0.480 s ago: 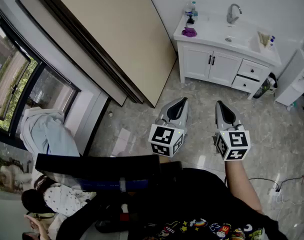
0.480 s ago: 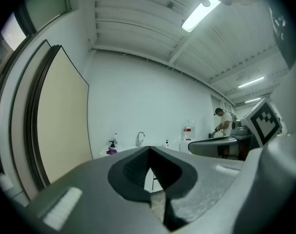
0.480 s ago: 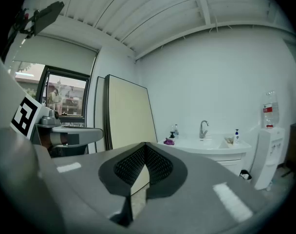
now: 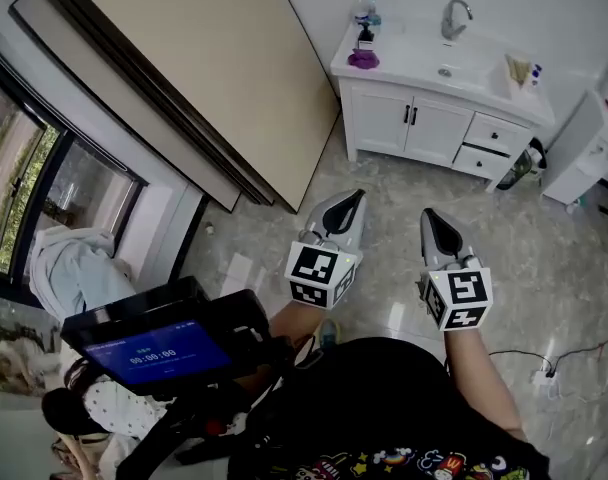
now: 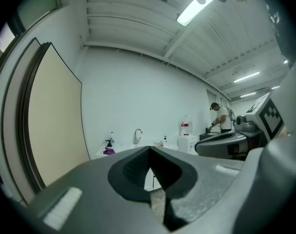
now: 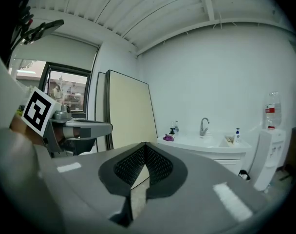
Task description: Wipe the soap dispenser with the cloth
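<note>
Facing the table [image 4: 406, 50] upper right, left gripper [image 4: 354, 198] and right gripper [image 4: 431, 215] empty, fingers pressed together; get close, take the cloth [image 4: 363, 60] first.

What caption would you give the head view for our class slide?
Left gripper and right gripper, shut and empty, point toward a white vanity holding the purple cloth and soap dispenser.

Lit blue screen [image 4: 149, 351] newly face-up at lower left, previously dark.
</note>
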Action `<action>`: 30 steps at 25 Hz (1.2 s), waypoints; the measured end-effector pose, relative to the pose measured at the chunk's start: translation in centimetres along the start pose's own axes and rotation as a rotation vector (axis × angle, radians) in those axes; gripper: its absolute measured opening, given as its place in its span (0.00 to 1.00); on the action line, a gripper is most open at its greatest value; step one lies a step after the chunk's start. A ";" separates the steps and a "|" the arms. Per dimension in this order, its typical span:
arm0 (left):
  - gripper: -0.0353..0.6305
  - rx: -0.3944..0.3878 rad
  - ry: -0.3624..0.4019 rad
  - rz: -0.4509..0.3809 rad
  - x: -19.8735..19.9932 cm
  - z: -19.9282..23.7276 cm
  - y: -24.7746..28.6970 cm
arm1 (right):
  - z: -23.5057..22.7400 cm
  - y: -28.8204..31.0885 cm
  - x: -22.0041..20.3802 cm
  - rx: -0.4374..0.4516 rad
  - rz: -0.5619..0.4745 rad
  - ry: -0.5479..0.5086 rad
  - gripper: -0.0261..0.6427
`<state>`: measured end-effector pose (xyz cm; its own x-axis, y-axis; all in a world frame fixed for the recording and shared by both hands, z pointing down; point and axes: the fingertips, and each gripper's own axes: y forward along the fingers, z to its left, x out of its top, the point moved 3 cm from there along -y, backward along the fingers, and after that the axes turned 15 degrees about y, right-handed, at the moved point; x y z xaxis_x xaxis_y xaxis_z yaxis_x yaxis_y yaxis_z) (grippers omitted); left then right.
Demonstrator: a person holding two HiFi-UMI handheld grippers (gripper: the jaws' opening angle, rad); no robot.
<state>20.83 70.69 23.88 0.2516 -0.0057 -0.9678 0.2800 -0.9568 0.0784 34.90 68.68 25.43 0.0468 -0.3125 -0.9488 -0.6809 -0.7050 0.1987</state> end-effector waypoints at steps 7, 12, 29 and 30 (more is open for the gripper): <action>0.05 0.031 0.003 -0.012 -0.6 0.6 3.7 | -3.7 1.6 -0.3 0.004 -0.018 0.030 0.07; 0.05 0.065 -0.011 0.003 -3.5 4.8 8.6 | -6.7 8.4 -0.5 -0.025 -0.016 0.046 0.07; 0.08 -0.153 0.027 0.093 -12.0 31.9 46.3 | -15.7 51.8 9.3 -0.122 0.060 0.076 0.08; 0.12 -0.166 0.043 0.115 -12.6 32.6 47.7 | -16.3 53.1 9.7 -0.126 0.061 0.082 0.08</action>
<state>0.82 15.60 32.04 0.3289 -0.0966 -0.9394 0.3953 -0.8893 0.2299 11.13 17.79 30.81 0.0711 -0.4044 -0.9118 -0.5876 -0.7557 0.2894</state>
